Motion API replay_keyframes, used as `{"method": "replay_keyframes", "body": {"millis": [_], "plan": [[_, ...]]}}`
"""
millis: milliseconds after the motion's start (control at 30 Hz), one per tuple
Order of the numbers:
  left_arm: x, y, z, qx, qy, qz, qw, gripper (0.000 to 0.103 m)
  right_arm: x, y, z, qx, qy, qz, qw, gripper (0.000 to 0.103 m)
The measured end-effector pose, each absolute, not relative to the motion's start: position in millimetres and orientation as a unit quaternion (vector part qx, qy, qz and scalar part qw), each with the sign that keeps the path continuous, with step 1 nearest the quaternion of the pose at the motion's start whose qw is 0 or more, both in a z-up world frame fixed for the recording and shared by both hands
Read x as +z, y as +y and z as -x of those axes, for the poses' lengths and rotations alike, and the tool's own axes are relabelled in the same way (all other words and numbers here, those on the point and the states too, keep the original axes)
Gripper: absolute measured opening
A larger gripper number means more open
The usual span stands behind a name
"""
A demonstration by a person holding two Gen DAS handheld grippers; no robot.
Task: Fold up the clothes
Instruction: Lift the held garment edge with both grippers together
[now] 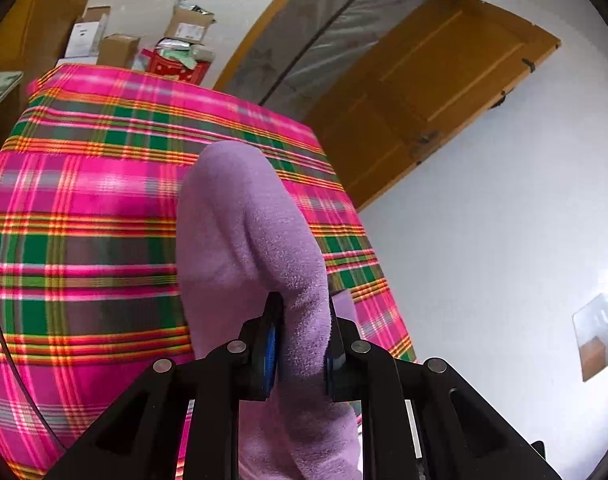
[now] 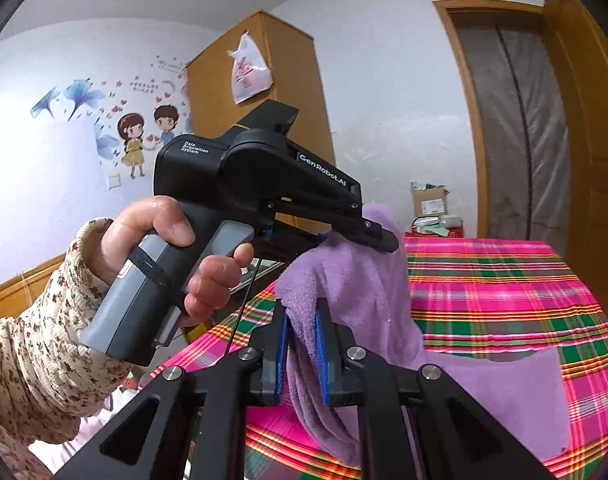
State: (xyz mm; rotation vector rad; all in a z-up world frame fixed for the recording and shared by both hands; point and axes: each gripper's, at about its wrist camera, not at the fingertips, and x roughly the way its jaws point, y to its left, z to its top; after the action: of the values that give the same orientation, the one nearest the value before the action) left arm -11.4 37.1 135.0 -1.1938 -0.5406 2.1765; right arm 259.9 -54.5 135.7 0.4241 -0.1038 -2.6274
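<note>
Holding the purple fleece garment aloft over the plaid-covered table, both tools are gripping it. The right gripper is pinching a gathered fold between narrow jaws; the left gripper is likewise clamping a bunched edge, with the person's hand squeezing its trigger. Part of the cloth is trailing on the plaid. Risk noted: the thick pile is bunching unevenly, so a layer is liable to slip free, and the trailing portion is likely to drag and skew the fold.

Most of the plaid cloth lies bare; only boxes crowd its far edge.
</note>
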Motion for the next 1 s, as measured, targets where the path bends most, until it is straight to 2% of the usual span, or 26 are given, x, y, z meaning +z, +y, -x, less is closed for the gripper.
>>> {"method": "replay_keyframes", "body": {"millis": [500, 1000], "plan": [[140.2, 123.1, 19.8, 0.807, -0.164, 0.464, 0.328, 0.018, 136.0, 19.4, -274.1, -0.971, -0.077, -0.147, 0.172, 0.013], [114.5, 199.5, 34.5, 0.784, -0.119, 0.511, 0.330, 0.019, 107.8, 87.7, -276.1, -0.972, -0.118, -0.173, 0.109, 0.013]]}}
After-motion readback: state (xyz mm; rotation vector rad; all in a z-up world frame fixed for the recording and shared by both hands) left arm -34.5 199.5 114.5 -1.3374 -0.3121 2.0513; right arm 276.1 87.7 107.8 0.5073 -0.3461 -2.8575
